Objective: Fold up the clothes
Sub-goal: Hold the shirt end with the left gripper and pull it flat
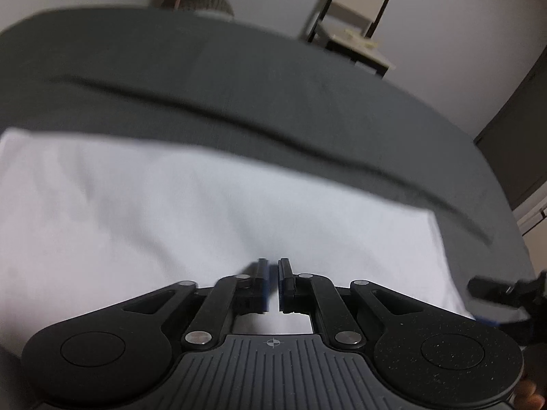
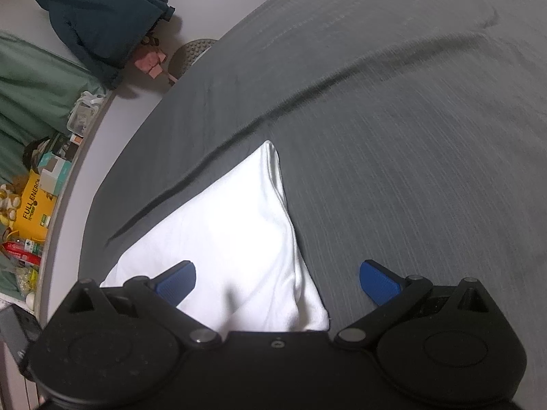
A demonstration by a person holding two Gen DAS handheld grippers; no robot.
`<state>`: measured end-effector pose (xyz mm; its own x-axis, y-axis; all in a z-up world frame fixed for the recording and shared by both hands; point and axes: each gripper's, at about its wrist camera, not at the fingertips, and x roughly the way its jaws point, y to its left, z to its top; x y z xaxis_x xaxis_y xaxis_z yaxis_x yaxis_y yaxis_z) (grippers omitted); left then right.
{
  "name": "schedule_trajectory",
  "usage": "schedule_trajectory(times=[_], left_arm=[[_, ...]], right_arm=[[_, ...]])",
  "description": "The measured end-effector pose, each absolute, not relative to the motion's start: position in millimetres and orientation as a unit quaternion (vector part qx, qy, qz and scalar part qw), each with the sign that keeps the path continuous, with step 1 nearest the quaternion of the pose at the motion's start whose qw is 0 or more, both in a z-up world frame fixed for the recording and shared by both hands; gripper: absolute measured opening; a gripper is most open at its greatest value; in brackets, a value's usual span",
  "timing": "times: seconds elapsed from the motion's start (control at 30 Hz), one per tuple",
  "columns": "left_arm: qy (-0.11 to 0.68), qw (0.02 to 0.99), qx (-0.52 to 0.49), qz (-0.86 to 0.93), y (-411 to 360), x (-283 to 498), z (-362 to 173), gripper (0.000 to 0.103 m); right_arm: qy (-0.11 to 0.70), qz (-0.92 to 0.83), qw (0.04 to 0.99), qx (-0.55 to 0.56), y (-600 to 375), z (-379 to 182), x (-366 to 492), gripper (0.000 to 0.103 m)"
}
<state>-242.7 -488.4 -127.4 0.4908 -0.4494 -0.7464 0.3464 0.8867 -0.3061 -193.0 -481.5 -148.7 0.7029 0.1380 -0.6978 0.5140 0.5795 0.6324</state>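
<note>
1. Grey bedspread (image 2: 393, 119) covers the whole work surface, one long crease running across it.
2. Left gripper (image 1: 272, 285): jaws nearly closed over the white garment (image 1: 205, 212); whether cloth is pinched, cannot tell.
3. Right gripper (image 2: 277, 282): jaws wide, straddling the garment's right edge.
4. Beyond, the garment's corner points away.

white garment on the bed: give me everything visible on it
The white garment looks like thin, smooth fabric, plain, with no print visible. It lies flat on the grey bed cover, apparently folded, one corner pointing away in the right wrist view. The left gripper is nearly closed, possibly pinching the cloth; the right gripper is open, straddling its near edge.
</note>
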Motion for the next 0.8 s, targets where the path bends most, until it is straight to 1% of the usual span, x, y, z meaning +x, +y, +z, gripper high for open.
schedule_trajectory(times=[0.07,0.27,0.33,0.47,0.57,0.67,0.8], left_arm=[[0.438,0.869,-0.047,-0.226,-496.6,-234.2,-122.7,0.004],[0.458,0.86,-0.073,-0.212,-500.1,-210.1,-141.9,0.004],[0.462,0.858,-0.07,-0.213,-500.4,-208.5,-137.3,0.004],[0.443,0.87,-0.058,-0.207,-500.4,-208.7,-122.5,0.004],[0.436,0.877,-0.037,-0.195,-507.1,-199.7,-121.8,0.004],[0.448,0.873,-0.045,-0.189,-507.5,-189.8,-131.6,0.004],[0.456,0.87,-0.053,-0.182,-504.1,-190.4,-118.9,0.004]], right_arm=[[0.368,-0.116,0.81,0.442,-481.4,-148.9,-192.0,0.103],[0.365,-0.114,0.812,0.441,-483.1,-149.0,-190.5,0.103],[0.364,-0.114,0.811,0.443,-484.6,-149.5,-191.1,0.103],[0.363,-0.114,0.811,0.445,-484.3,-149.8,-190.7,0.103],[0.363,-0.113,0.812,0.443,-483.6,-150.0,-189.5,0.103],[0.362,-0.112,0.813,0.443,-484.6,-150.9,-189.6,0.103],[0.359,-0.111,0.811,0.449,-487.3,-152.2,-190.6,0.103]])
